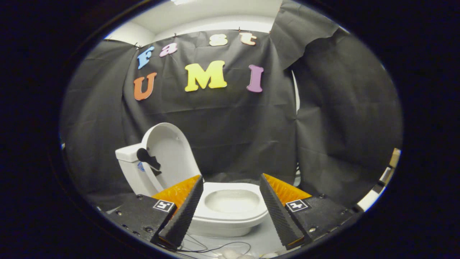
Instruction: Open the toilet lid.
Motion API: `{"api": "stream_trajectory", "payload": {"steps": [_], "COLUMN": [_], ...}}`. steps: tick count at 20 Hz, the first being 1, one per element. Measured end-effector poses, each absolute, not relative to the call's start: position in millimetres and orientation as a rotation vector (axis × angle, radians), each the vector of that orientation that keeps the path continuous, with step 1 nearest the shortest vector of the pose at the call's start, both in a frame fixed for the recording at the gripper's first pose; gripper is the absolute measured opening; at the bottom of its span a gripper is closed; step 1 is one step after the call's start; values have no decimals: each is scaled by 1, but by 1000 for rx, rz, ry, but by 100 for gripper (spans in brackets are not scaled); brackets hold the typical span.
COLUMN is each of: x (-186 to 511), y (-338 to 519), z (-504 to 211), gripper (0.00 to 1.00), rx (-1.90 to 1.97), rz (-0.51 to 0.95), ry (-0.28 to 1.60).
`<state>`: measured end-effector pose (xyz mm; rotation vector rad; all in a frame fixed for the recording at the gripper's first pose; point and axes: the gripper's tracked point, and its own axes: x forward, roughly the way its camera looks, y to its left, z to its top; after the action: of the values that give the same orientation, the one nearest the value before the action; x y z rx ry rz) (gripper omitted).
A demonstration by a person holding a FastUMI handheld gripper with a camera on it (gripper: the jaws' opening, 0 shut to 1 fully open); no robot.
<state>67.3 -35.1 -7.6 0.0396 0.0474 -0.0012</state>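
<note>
A small white toilet (230, 212) stands on the floor just ahead of my fingers. Its lid (169, 154) is raised upright and leans back against the tank (130, 153), which carries a dark flush handle (146, 158). The seat ring and the bowl opening (231, 200) lie bare between my two fingers. My gripper (230, 185) is open, its fingers spread to either side of the bowl and touching nothing. The lid's lower edge is hidden behind my left finger (185, 207).
Black cloth forms the back and side walls close behind the toilet. Thin dark cables (215, 248) and some pale pebbles (231, 254) lie on the light floor in front of the bowl. A bright gap (377, 190) shows at the cloth's right end.
</note>
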Motion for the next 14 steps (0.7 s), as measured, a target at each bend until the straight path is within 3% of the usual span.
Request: {"api": "stream_trajectory", "payload": {"steps": [6, 14], "x": [39, 32], "y": [-69, -61], "z": [-16, 0], "gripper": [98, 98], "rx": [-6, 2], "rz": [-97, -82], "ry": [-2, -38]}}
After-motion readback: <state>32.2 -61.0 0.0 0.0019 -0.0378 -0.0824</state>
